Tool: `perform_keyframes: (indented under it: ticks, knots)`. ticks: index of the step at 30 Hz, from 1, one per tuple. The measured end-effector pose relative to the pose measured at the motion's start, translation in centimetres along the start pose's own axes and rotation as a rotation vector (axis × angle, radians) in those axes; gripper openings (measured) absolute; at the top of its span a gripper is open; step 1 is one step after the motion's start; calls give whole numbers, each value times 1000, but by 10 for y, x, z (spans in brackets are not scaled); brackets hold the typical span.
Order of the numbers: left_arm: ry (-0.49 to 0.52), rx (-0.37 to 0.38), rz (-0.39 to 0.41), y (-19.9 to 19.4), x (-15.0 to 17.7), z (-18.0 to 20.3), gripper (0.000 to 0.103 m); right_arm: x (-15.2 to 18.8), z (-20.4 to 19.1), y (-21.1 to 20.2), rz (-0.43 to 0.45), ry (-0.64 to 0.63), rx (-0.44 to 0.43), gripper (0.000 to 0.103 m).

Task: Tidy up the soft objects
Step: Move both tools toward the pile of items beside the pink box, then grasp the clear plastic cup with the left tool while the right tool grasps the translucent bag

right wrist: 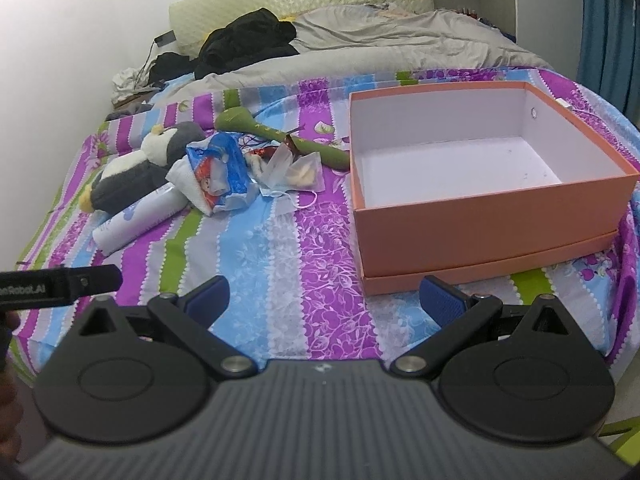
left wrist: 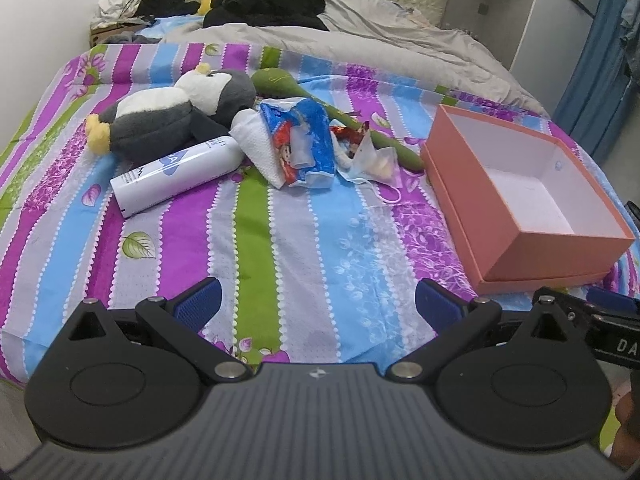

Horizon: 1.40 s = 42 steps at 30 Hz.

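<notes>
A grey and white penguin plush lies on the striped bedspread at the left. Beside it are a white tube, a blue tissue pack on a white tissue, a green long-handled soft toy and a face mask with wrappers. An open, empty orange box stands at the right. My left gripper is open and empty above the bed's near edge. My right gripper is open and empty, just in front of the box.
A grey duvet and a pile of black clothes lie at the head of the bed. A blue curtain hangs at the far right. The right gripper's finger shows at the left wrist view's right edge.
</notes>
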<state>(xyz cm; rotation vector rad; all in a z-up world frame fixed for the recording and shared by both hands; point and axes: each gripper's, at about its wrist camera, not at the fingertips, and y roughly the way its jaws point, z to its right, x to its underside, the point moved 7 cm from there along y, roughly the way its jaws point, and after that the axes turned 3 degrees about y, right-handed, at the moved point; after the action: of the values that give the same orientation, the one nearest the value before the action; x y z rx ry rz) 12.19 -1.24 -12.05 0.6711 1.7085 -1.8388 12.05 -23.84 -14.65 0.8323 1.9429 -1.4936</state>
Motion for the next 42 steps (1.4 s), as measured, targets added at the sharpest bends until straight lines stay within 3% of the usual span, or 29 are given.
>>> perform_keyframes:
  ticks: [8,19,24,27,29,36,42]
  knots:
    - [1,-36,-11,28,-9,-9,103,-7,-12,18,-6,15,-50,103]
    - [-50,-25,1,71,-32,-25,103,-20,-32,53,-24,6,-117,103]
    - [-56,-6,8,91,-43,-28,103,-34,-44,69,-7,-32,-163,95]
    - [-65,12,16,106,-49,-29,103,-43,-52,85,-12,-52,-162,75]
    - [-88,29,23,117,-54,-33,100,-49,-57,97,-4,-66,-168,73]
    - [-152,80,48,154,-73,-44,74,-68,-67,145,14,-89,-139,70]
    - [-172,117,54,191,-85,-51,66,-80,-64,189,0,-55,-111,70]
